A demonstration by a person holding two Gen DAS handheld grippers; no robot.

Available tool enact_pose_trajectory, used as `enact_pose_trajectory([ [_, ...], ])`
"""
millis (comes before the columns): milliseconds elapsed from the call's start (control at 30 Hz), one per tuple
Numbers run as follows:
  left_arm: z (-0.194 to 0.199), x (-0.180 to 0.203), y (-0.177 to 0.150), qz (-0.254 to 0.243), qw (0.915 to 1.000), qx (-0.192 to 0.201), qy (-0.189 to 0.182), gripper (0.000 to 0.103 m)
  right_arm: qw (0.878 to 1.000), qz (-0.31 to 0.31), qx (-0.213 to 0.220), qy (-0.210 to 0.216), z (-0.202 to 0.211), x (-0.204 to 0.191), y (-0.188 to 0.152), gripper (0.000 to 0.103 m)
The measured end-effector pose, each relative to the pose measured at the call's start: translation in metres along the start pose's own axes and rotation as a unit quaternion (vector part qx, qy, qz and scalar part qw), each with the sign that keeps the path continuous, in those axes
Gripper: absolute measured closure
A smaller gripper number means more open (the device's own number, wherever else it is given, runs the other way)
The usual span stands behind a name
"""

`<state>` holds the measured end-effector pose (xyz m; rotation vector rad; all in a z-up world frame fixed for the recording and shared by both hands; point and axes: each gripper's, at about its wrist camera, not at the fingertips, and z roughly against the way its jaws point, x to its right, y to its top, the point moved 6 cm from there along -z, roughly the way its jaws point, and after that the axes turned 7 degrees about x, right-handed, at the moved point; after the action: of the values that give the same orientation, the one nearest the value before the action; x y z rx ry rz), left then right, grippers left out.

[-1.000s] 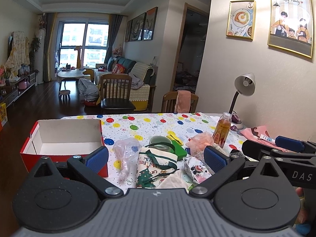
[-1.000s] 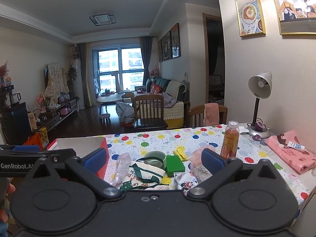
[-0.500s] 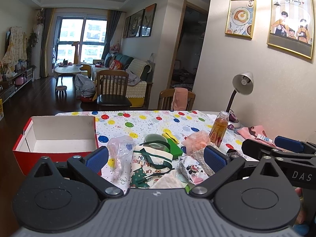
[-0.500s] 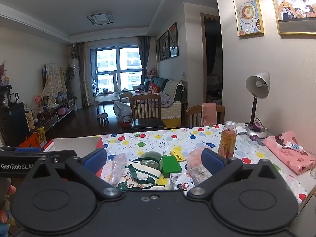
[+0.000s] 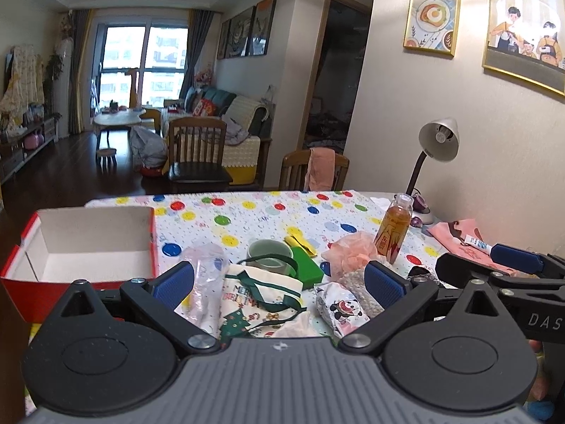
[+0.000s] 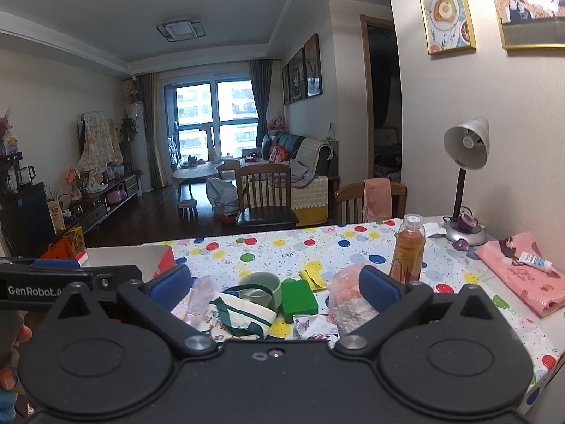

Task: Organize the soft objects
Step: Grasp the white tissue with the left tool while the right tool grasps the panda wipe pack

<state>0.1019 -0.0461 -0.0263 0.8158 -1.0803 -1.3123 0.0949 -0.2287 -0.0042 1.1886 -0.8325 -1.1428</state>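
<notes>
Just bare tablecloth [image 5: 247,222] beyond clutter [image 5: 279,282]

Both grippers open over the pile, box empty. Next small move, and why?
Probably lower the left gripper onto the Christmas cloth bag and close. Its fingers stand apart around that bag, nothing is held, and the red box sits open beside it. The right gripper is open too.

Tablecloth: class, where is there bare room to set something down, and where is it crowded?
Free: the far half of the tablecloth, between red box and bottle. Also the box's empty inside. Crowded: the near middle, around cup, green sponge and Christmas bag.
</notes>
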Motion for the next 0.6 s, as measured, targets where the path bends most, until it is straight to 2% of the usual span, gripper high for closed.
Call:
enact_pose_trajectory([
  [200,-0.03,-0.002,-0.011,0.006,0.9996,-0.025,0.011,0.0,0.999,0.003,-0.032,0.006,-0.025,0.022,-0.015,0.004],
  [433,-0.063,0.01,-0.043,-0.019,0.9975,-0.066,-0.017,0.0,0.996,0.011,-0.091,0.008,-0.065,0.06,-0.044,0.008],
  [600,-0.091,0.018,-0.068,-0.026,0.9951,-0.093,-0.021,0.0,0.991,0.026,-0.131,0.016,-0.096,0.072,-0.069,0.01],
])
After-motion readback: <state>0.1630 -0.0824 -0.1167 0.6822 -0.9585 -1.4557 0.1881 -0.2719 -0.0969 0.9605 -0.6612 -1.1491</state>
